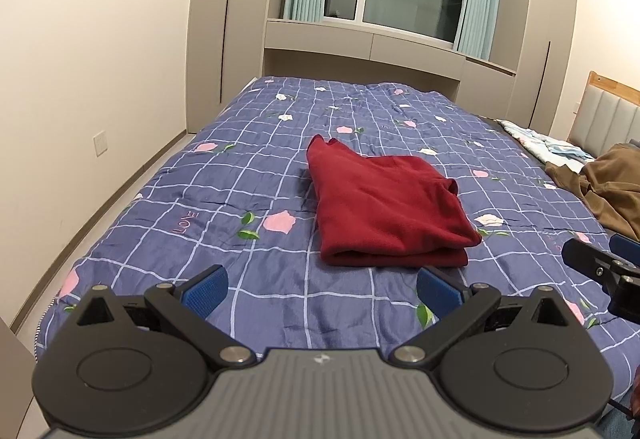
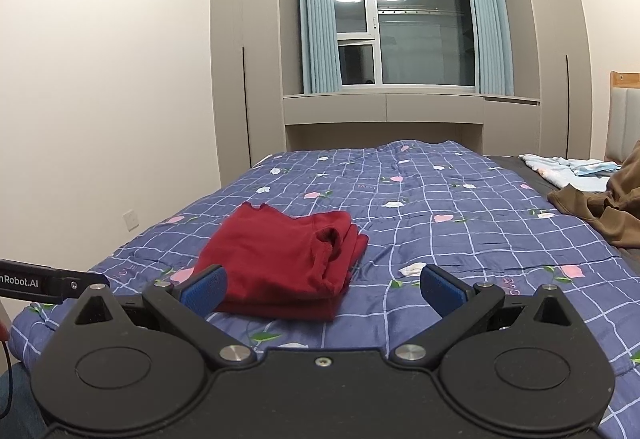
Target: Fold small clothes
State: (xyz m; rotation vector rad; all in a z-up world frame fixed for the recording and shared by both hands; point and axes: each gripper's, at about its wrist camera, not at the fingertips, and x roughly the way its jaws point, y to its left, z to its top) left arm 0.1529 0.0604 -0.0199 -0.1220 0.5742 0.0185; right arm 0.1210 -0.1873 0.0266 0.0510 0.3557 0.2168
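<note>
A dark red garment (image 1: 384, 211) lies folded into a compact stack on the blue checked quilt (image 1: 240, 175). My left gripper (image 1: 322, 293) stands open just short of the stack's near edge, with nothing between its blue pads. In the right wrist view the same red garment (image 2: 280, 259) sits left of centre, a rolled opening at its right side. My right gripper (image 2: 324, 289) is open and empty, its left pad (image 2: 206, 289) in front of the garment's near left corner. The right gripper's fingers (image 1: 600, 267) show at the right edge of the left wrist view.
A brown garment (image 2: 600, 215) lies crumpled at the bed's right side, with pale blue clothes (image 2: 568, 171) behind it by the padded headboard (image 1: 608, 115). Cabinets and a curtained window stand beyond the bed. A wall runs along the left, with floor between it and the bed.
</note>
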